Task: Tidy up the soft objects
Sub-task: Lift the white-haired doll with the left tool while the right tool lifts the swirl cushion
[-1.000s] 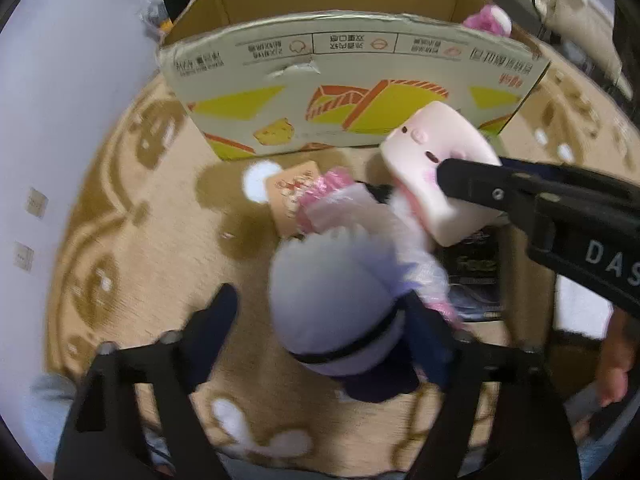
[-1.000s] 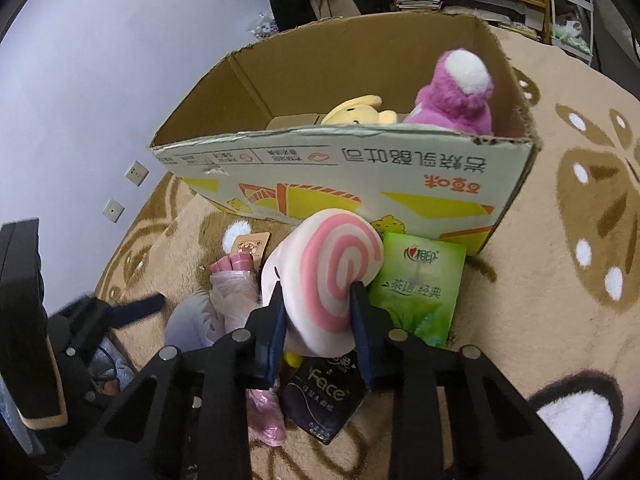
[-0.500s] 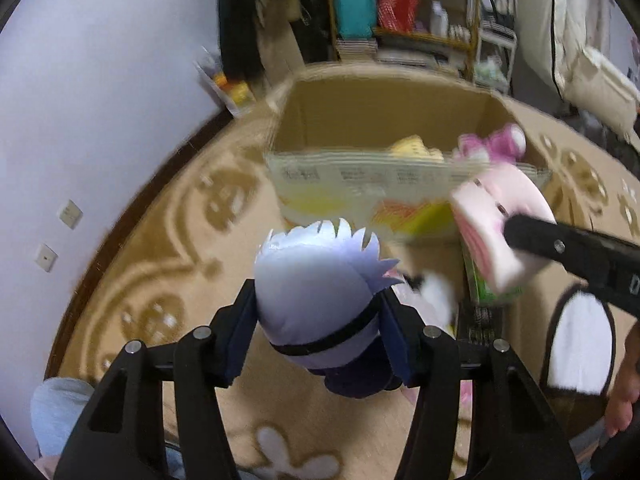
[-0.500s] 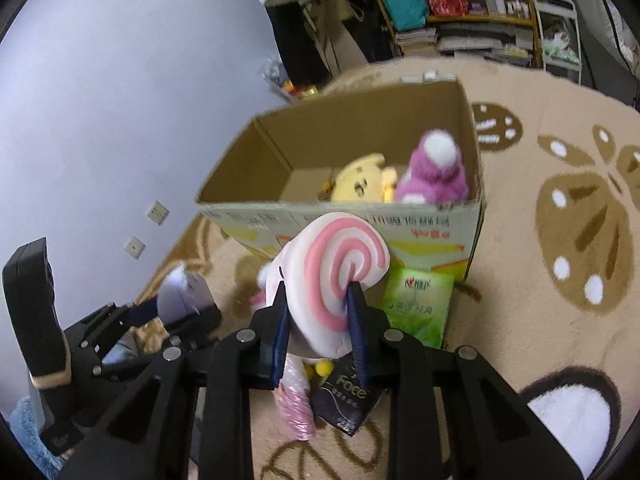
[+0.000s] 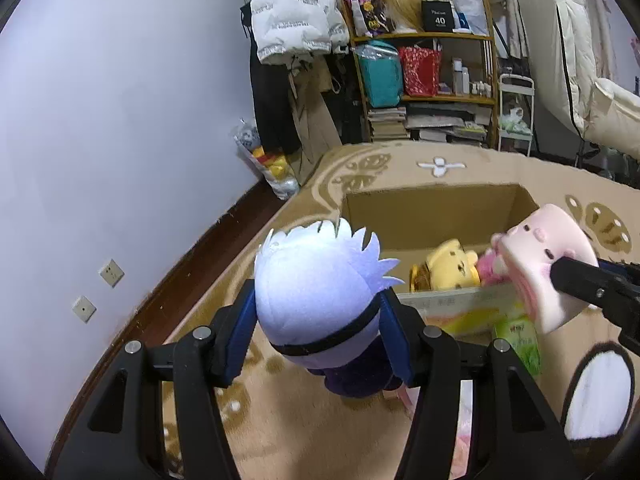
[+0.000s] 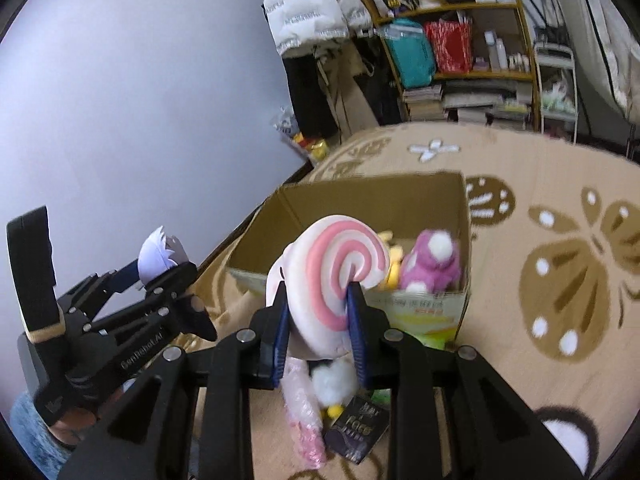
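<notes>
Both grippers are held up off the beige patterned carpet [image 5: 304, 432] and tilt downward toward an open brown cardboard box [image 5: 436, 216] that stands on it. The left gripper [image 5: 318, 328] has its jaws clenched on a plush doll with a pale lilac head, spiky white hair and a black band across the face [image 5: 316, 292]; the blue pads press on both sides of the head, and the doll's dark purple body hangs below them. In the right wrist view this gripper shows at the left, side-on, with the doll's spiky hair sticking out past its tips. The right gripper [image 6: 318, 312] grasps a soft round pink-and-white swirl cushion shaped like a roll cake [image 6: 340, 272]; its blue pads squeeze the lower part of the roll from either side, with the spiral face toward the camera. The cushion is in front of the box's near wall, above the carpet. Inside the box lie a yellow plush bear [image 5: 452, 268] and, to its right, a purple plush toy with a white patch [image 6: 430, 264]. On the carpet just before the box lies a green tissue pack [image 5: 518, 340], and below the cushion a small black packet [image 6: 358, 432].
</notes>
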{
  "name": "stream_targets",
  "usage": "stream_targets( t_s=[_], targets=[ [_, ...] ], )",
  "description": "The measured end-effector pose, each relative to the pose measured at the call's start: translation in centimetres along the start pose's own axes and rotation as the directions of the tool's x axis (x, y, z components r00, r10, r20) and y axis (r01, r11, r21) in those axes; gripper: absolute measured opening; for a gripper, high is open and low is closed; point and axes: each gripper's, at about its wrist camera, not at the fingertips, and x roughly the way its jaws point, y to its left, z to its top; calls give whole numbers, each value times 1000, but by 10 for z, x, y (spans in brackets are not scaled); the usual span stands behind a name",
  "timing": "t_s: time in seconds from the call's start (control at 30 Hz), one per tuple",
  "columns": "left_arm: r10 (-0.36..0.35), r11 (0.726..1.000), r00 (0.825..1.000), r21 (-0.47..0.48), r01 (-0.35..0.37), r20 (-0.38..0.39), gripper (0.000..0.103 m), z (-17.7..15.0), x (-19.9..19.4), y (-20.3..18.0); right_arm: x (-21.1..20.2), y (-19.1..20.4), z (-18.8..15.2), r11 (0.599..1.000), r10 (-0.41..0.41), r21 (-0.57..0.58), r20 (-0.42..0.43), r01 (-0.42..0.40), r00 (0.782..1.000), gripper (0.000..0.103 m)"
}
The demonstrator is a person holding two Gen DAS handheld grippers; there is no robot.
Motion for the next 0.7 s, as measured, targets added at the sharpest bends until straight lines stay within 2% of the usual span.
stream_targets(
  t_s=[0.33, 0.7],
  targets=[
    [26, 1000, 998, -6, -26, 59, 57, 37, 9, 7, -2, -8, 31, 996, -70, -41, 67, 73, 995, 28],
    [-29, 1000, 996, 3, 29, 88, 57, 60, 34, -4, 19, -26, 50, 993, -100, -50, 66, 103, 993, 28]
  ],
)
